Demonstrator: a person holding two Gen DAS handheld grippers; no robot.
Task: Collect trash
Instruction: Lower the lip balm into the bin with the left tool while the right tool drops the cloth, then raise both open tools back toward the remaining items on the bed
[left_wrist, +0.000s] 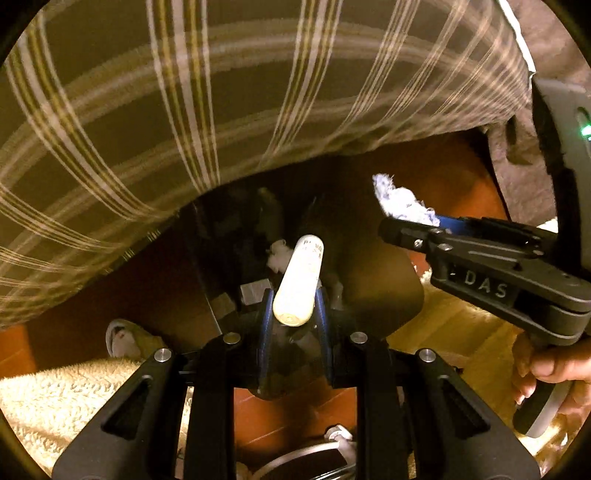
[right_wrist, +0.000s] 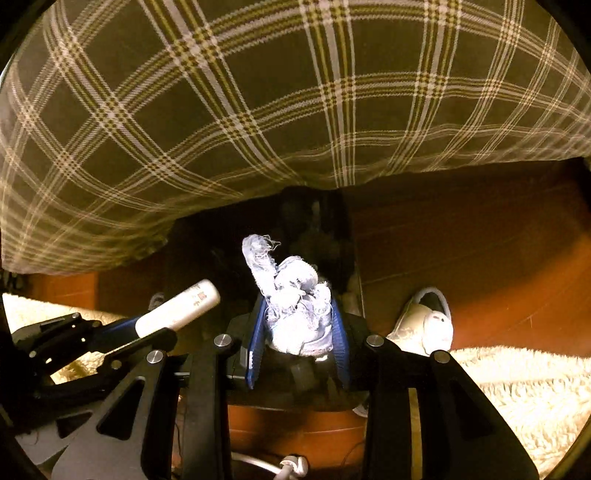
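Left gripper (left_wrist: 295, 299) jaws clamp a stiff, light white tube (left_wrist: 300, 280) at its base. Right gripper (right_wrist: 299, 325) jaws pinch a soft frayed rag (right_wrist: 295, 306). Both above dark bin (left_wrist: 236, 229).

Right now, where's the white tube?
The white tube sits clamped in the left gripper, held over the dark bin below the plaid cloth, left of the right gripper's rag.
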